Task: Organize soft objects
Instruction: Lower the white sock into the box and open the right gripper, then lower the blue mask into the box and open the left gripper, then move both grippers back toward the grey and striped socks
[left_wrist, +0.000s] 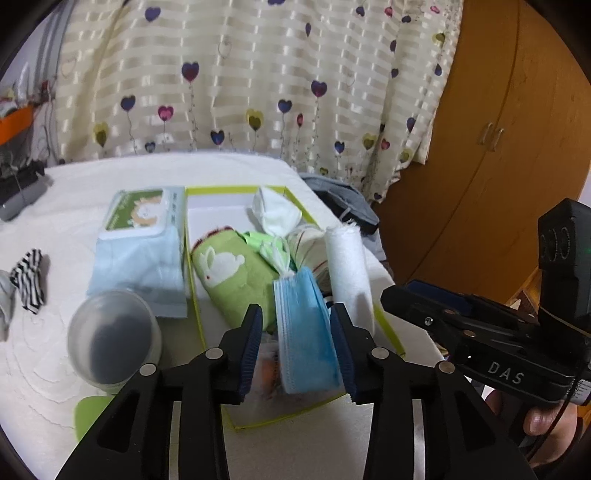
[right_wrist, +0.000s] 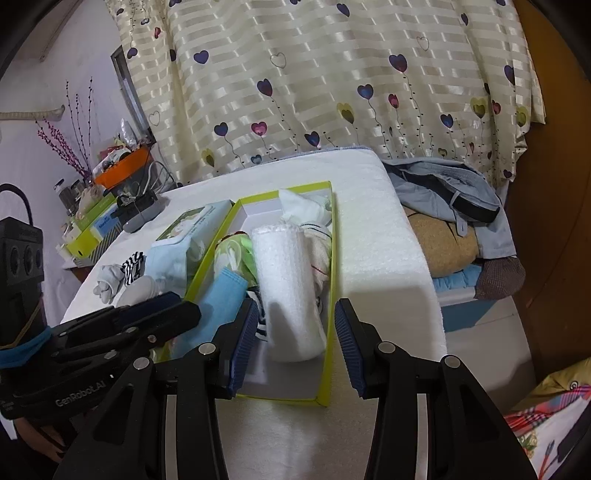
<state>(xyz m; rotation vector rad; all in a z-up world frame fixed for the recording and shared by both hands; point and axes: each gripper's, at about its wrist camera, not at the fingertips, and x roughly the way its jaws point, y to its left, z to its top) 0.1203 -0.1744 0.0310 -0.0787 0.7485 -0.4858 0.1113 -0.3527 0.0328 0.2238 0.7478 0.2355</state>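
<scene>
A green-rimmed box on the white table holds a green rabbit cloth, a white mask, a rolled white towel and a stack of blue face masks. My left gripper is open, its jaws on either side of the blue masks; the right pad touches them, the left stands apart. My right gripper is open and empty above the box's near end, with the white towel roll between and beyond its jaws. The blue masks lie left of it.
Left of the box lie a wet-wipes pack, a grey cup, striped socks and a grey remote. A heart-patterned curtain hangs behind. Clothes are piled at the right, and a wooden cabinet stands beyond.
</scene>
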